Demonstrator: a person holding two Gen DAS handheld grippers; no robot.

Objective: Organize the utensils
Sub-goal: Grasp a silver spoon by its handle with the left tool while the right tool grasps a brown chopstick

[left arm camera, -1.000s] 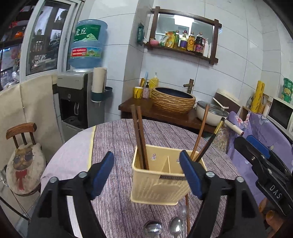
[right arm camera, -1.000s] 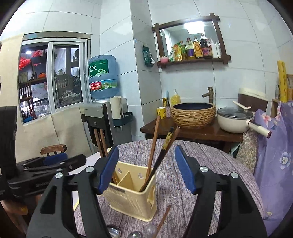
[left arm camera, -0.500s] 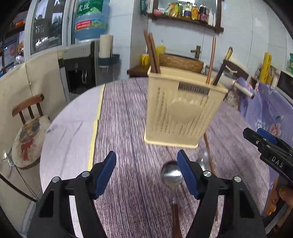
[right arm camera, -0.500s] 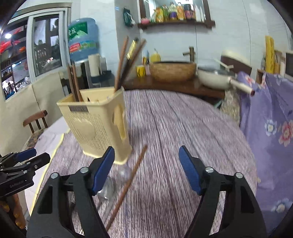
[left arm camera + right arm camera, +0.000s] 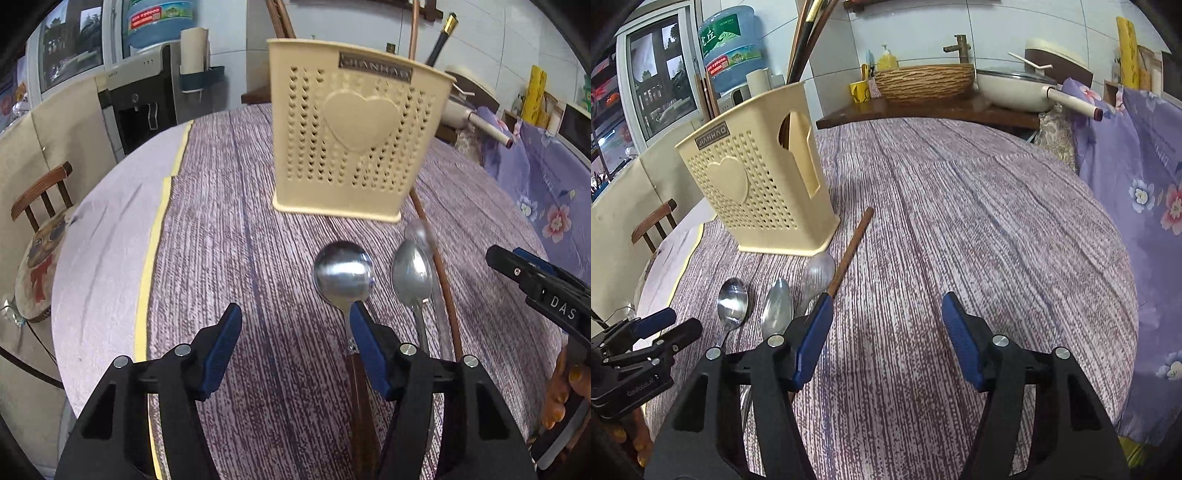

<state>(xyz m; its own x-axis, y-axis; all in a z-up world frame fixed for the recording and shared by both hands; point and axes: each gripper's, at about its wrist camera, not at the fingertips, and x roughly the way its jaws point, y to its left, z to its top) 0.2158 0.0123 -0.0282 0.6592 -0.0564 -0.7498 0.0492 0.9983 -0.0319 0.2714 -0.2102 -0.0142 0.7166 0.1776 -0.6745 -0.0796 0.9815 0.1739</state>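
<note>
A cream plastic utensil holder [image 5: 354,129] with a heart on its front stands on the round table and holds several chopsticks [image 5: 413,26]; it also shows in the right wrist view [image 5: 757,177]. In front of it lie a round steel spoon [image 5: 343,275], an oval steel spoon [image 5: 412,275], a clear plastic spoon [image 5: 818,271] and a brown chopstick [image 5: 851,251]. My left gripper [image 5: 295,332] is open and empty, low over the table, its right finger over the round spoon's handle. My right gripper [image 5: 886,328] is open and empty, to the right of the chopstick.
The table has a purple striped cloth [image 5: 960,221] and a yellow tape line [image 5: 155,236] on the left. A wooden chair [image 5: 40,199] stands at the left. A side counter with a woven basin [image 5: 923,81] and a white pan [image 5: 1015,88] stands behind.
Both grippers have dropped from above the holder to just over the table in front of it. The spoons and loose chopstick have come into full view. Both stay open.
</note>
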